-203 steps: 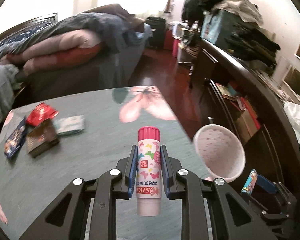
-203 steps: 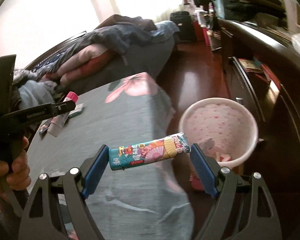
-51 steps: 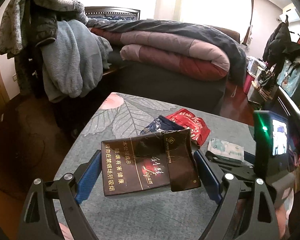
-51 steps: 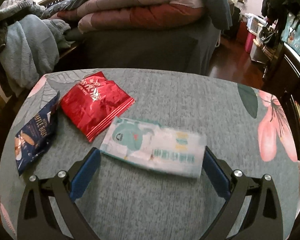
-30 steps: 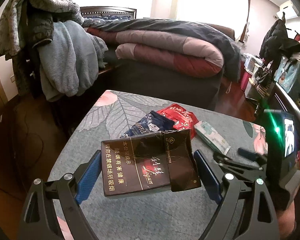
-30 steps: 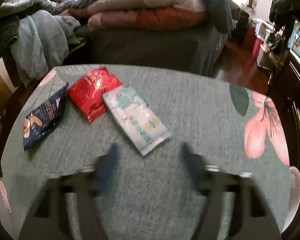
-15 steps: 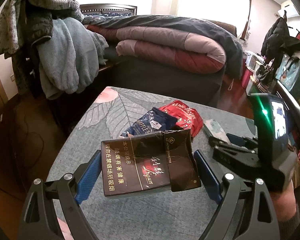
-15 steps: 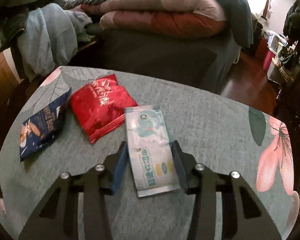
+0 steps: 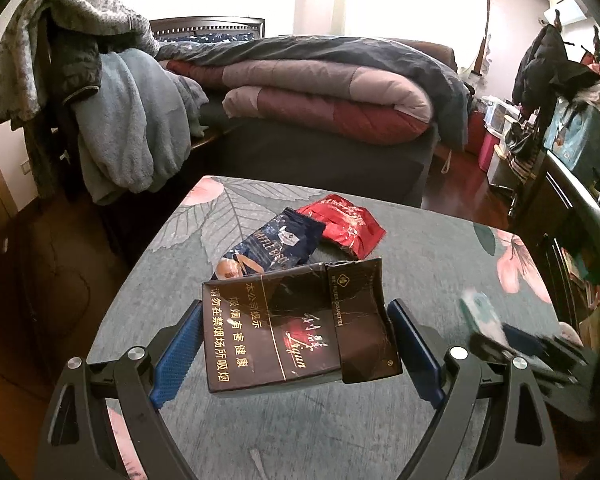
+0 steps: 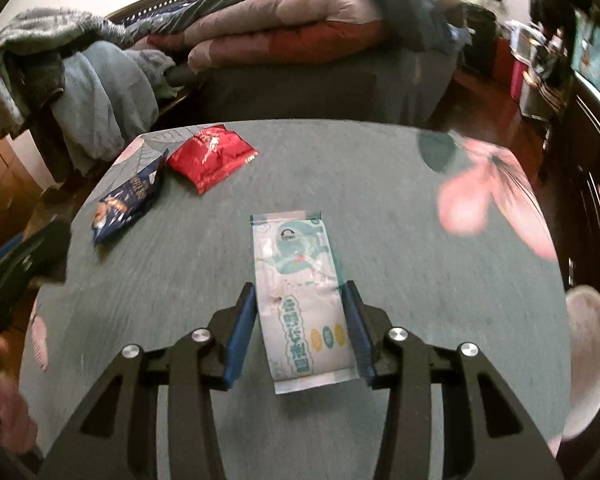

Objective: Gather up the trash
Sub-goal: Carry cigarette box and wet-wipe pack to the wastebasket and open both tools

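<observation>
Since a moment ago, left view: left gripper (image 9: 296, 344) still clamps the cigarette pack (image 9: 296, 328) mid-frame; blue packet (image 9: 274, 246) and red packet (image 9: 342, 224) remain above on the table (image 9: 300, 432).

Right view: right gripper (image 10: 300, 332), jaws just closed, pinches the wipes pack (image 10: 300, 300) at centre; pink bin (image 10: 588, 360) waits at the right edge.

The dark cigarette pack (image 9: 296, 328) hides the near end of the blue snack bag (image 9: 274, 246) and the desk (image 9: 420, 240) behind it. In the left wrist view the right gripper (image 9: 500, 334) is a blur at the right edge, and the pale wipes packet (image 9: 478, 310) in it is too smeared to read. In the right wrist view a pale pink bin (image 10: 590, 360) is cut off by the right edge. The left gripper (image 10: 16, 264) is a dark blur at the left edge. The pink flower print (image 10: 488, 200) is smeared.
</observation>
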The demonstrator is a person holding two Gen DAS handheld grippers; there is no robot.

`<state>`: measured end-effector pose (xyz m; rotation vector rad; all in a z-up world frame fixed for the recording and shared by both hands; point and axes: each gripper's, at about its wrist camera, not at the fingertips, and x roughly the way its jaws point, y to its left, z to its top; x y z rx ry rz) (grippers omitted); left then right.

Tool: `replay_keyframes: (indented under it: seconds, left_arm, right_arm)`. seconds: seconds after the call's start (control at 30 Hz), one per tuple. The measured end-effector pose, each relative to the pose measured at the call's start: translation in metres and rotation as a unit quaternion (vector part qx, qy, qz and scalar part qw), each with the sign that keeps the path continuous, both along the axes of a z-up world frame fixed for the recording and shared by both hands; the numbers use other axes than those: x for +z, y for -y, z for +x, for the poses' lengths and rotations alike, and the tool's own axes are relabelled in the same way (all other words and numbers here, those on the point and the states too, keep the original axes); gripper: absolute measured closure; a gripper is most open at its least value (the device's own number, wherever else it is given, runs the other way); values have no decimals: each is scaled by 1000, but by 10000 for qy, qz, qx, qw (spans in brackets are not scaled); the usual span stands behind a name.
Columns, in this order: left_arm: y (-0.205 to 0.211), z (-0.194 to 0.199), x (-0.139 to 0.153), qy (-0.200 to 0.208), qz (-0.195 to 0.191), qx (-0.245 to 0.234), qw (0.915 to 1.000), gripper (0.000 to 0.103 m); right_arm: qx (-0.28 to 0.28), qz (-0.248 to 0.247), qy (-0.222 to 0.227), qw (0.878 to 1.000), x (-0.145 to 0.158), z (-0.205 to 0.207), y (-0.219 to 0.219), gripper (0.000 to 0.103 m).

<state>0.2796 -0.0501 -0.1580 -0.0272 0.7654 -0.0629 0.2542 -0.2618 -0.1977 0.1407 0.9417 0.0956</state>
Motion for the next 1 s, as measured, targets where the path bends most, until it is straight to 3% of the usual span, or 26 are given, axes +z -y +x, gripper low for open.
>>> replay_keyframes:
  seconds: [0.43, 1.0]
  left_arm:
    - [33, -29, 13, 70, 132, -251, 9996, 13]
    - [132, -61, 40, 373, 257, -1161, 9922, 13]
  right_arm:
    - [-570, 527, 272, 9966, 12, -93, 54, 58]
    - [-1103, 813, 553, 9890, 20, -155, 119, 58]
